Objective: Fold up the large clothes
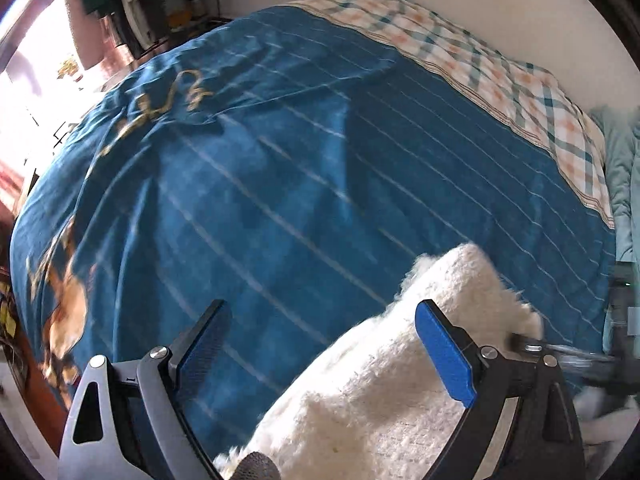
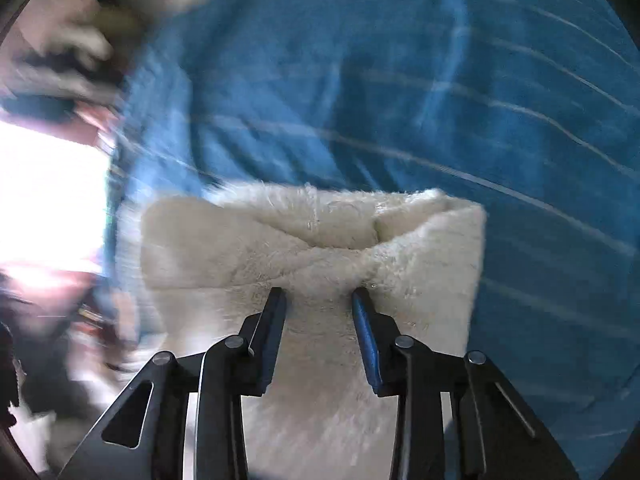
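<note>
A folded white fluffy garment (image 1: 384, 364) lies at the near edge of a bed under a blue striped blanket (image 1: 280, 160). My left gripper (image 1: 320, 312) is open above the blanket; its right finger overlaps the garment and nothing sits between the fingers' pads. In the right wrist view the garment (image 2: 320, 240) is a thick folded bundle on the blanket (image 2: 400, 80). My right gripper (image 2: 320, 296) has its fingers partly closed with a bunch of the white garment pinched between the tips.
A checked pillow or sheet (image 1: 500, 80) lies at the bed's far side by a white wall. A teal cloth (image 1: 620, 184) lies at the right. Shelves with clutter (image 1: 160, 0) and a bright window (image 1: 36, 92) are at the left. The right gripper's metal (image 1: 568, 352) shows at lower right.
</note>
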`<state>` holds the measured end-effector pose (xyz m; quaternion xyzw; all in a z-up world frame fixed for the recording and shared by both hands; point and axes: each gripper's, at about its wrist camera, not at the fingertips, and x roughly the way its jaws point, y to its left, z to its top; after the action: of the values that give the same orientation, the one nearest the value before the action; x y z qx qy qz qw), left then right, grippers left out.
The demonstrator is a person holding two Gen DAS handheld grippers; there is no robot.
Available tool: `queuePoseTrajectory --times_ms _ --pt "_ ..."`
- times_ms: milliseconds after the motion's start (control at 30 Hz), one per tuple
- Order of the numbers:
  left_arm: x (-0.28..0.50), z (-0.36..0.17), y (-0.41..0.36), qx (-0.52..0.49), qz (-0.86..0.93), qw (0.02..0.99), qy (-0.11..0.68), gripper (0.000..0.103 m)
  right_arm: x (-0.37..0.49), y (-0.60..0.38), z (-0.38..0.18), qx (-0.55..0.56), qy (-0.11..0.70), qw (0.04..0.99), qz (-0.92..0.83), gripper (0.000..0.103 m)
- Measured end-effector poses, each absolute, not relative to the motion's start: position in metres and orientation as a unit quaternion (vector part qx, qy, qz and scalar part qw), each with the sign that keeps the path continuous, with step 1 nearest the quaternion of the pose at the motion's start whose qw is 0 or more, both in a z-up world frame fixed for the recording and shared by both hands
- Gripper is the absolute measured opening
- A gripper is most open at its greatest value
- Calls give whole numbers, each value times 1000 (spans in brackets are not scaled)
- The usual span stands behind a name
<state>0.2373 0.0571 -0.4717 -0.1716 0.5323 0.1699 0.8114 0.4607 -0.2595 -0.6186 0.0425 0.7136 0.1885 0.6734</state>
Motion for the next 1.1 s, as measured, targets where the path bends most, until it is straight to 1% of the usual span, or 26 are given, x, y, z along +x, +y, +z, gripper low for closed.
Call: queuePoseTrajectory --times_ms 100,167,200,267,333,433,500,600,633,667,733,833,933,1000,1100 --pt "233 -470 51 -178 175 805 538 94 474 -243 -616 23 719 673 175 38" --pt "204 -465 47 -215 183 789 546 94 480 -247 -606 48 720 668 181 40" --pt "190 -461 45 -234 190 781 547 94 477 -261 -596 83 716 664 199 42" --pt "158 -459 42 -278 209 757 553 94 467 -293 -576 154 701 659 225 58" --pt "126 -467 39 -326 222 730 558 94 453 -321 -567 189 692 662 218 66" --pt "101 -504 36 -419 208 686 557 94 419 -371 -575 227 704 650 176 66" --pt "107 -528 38 -478 189 675 530 94 398 -391 -586 247 714 636 157 66" --pt "138 -550 42 -488 181 689 504 93 368 -415 -616 265 741 608 108 66" --pt "148 -555 43 -490 185 687 504 82 359 -420 -624 270 746 600 100 66" --pt "154 -552 44 -501 183 694 483 69 353 -423 -630 274 749 595 98 66" --pt "154 -532 42 -487 196 715 463 12 348 -423 -635 272 753 591 93 66" --pt "128 -490 36 -470 202 741 434 11 345 -418 -631 258 753 598 96 66" --pt "108 -463 25 -436 206 757 441 11 349 -421 -617 218 756 611 86 66" --pt "98 -468 25 -432 210 750 454 11 357 -412 -606 204 749 623 91 66" --pt "90 -505 32 -444 223 723 480 12 367 -396 -580 200 729 640 136 66"
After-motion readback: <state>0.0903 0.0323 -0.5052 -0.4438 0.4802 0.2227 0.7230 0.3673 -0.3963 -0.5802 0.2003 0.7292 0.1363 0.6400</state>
